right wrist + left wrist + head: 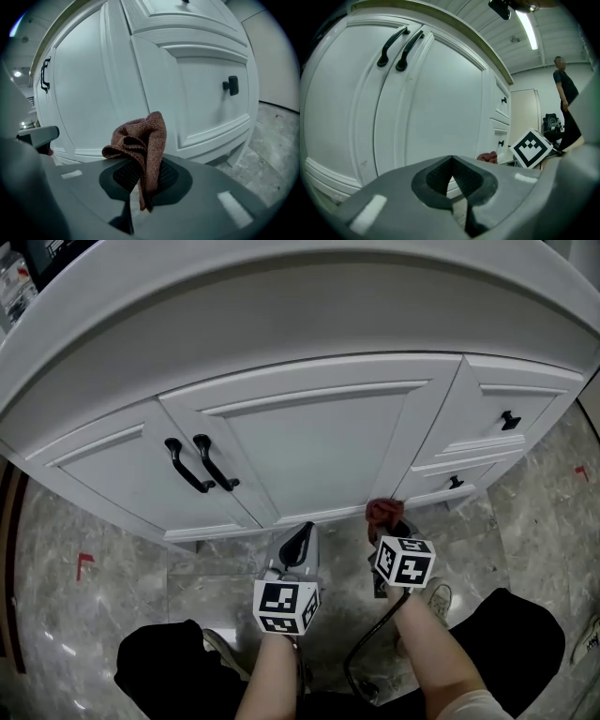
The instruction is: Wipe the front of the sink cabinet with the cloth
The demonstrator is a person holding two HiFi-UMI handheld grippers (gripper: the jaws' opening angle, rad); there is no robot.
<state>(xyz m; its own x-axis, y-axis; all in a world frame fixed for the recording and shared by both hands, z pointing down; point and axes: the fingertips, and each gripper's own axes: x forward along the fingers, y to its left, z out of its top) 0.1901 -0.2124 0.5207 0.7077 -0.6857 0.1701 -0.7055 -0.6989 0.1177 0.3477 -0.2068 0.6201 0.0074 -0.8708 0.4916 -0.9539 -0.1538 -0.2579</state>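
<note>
The white sink cabinet [309, 437] fills the upper head view, with two black door handles [202, 463] at its left. My right gripper [384, 526] is shut on a reddish-brown cloth [140, 138], which bunches up above the jaws and sits close to the cabinet's lower front by the drawers; the cloth [382, 512] shows in the head view too. My left gripper [298, 545] is shut with nothing between its jaws, low in front of the middle door [436, 108]. From the left gripper view the cloth [488, 157] shows small at the right.
Black knobs [509, 420] mark the drawers at the cabinet's right. The grey marbled floor [94, 615] has red tape marks [84, 563]. A black cable [361, 652] trails down from the right gripper. A person [565, 93] stands far off in the left gripper view.
</note>
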